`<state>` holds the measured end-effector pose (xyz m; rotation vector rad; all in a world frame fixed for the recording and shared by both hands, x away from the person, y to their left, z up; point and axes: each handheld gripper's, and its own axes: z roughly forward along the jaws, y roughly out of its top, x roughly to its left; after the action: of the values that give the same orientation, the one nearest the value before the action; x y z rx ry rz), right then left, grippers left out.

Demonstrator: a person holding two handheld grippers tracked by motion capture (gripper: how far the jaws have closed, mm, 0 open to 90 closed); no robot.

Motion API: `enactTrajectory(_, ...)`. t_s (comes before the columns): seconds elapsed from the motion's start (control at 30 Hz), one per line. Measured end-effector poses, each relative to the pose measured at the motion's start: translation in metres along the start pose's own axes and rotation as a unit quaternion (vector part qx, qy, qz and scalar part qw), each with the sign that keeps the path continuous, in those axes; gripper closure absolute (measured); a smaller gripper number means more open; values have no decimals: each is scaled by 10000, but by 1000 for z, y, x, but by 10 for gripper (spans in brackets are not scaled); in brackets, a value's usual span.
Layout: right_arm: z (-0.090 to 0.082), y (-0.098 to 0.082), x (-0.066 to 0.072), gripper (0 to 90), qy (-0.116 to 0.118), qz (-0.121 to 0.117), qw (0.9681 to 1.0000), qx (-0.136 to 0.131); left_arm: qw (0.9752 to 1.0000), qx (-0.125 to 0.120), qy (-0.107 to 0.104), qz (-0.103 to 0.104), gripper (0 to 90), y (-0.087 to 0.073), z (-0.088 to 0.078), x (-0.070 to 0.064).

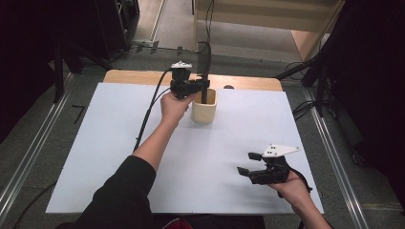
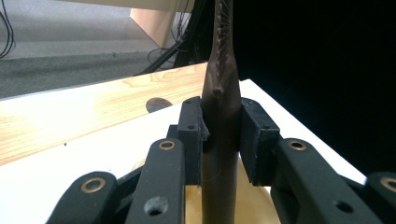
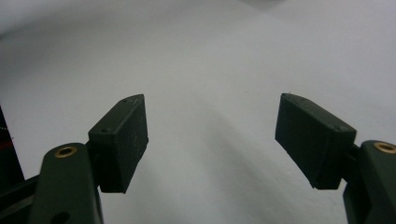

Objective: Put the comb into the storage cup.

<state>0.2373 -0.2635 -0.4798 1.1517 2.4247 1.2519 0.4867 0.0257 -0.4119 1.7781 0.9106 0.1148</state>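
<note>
A dark, long-handled utensil (image 1: 204, 59) stands upright with its lower end inside a cream cup (image 1: 204, 113) at the back middle of the table. My left gripper (image 1: 204, 87) is shut on the utensil's handle just above the cup's rim. In the left gripper view, both pads of my left gripper (image 2: 222, 126) press the brown handle (image 2: 220, 88) from either side, and the cup (image 2: 252, 205) lies below them. My right gripper (image 1: 246, 163) hovers low over the front right of the table, open, with nothing between its jaws. In its own view my right gripper (image 3: 212, 140) has bare white sheet in the gap.
A white sheet (image 1: 215, 143) covers the table, with a wooden strip (image 1: 143, 76) along the far edge and a small dark round mark (image 1: 228, 87) behind the cup. Metal rails run along both sides. Cables and stands crowd the floor beyond the table.
</note>
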Motion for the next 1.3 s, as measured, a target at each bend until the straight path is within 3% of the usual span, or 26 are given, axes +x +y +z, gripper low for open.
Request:
enactTrajectory(0.4, 0, 0, -1, 240, -13, 13, 10000, 32, 10000, -67, -9, 50, 734, -10, 0, 1)
enactTrajectory(0.57, 0, 0, -1, 239, -25, 9, 10000, 23, 9998, -12, -5, 207, 733, -14, 1, 0)
enactTrajectory(0.93, 1, 0, -1, 239, -34, -2, 10000, 32, 9994, 0, -18, 333, 718, -21, 2, 0)
enactTrajectory(0.97, 1, 0, -1, 239, -27, -1, 10000, 29, 9997, 9, -61, 256, 657, -21, 1, 1)
enactTrajectory(1.0, 0, 0, -1, 239, -37, -17, 10000, 28, 9998, 23, -23, 217, 534, -19, -1, 2)
enactTrajectory(1.1, -1, 0, -1, 239, -65, -27, 10000, 13, 9997, 7, 16, 254, 300, -15, -12, 3)
enactTrajectory(1.17, -1, -1, -1, 239, -97, -36, 9999, -1, 9997, 139, -164, 145, 257, -13, -20, 6)
enactTrajectory(1.3, -2, -1, -1, 239, -107, -29, 9999, 14, 9992, 380, -138, 39, 241, -12, -29, 10)
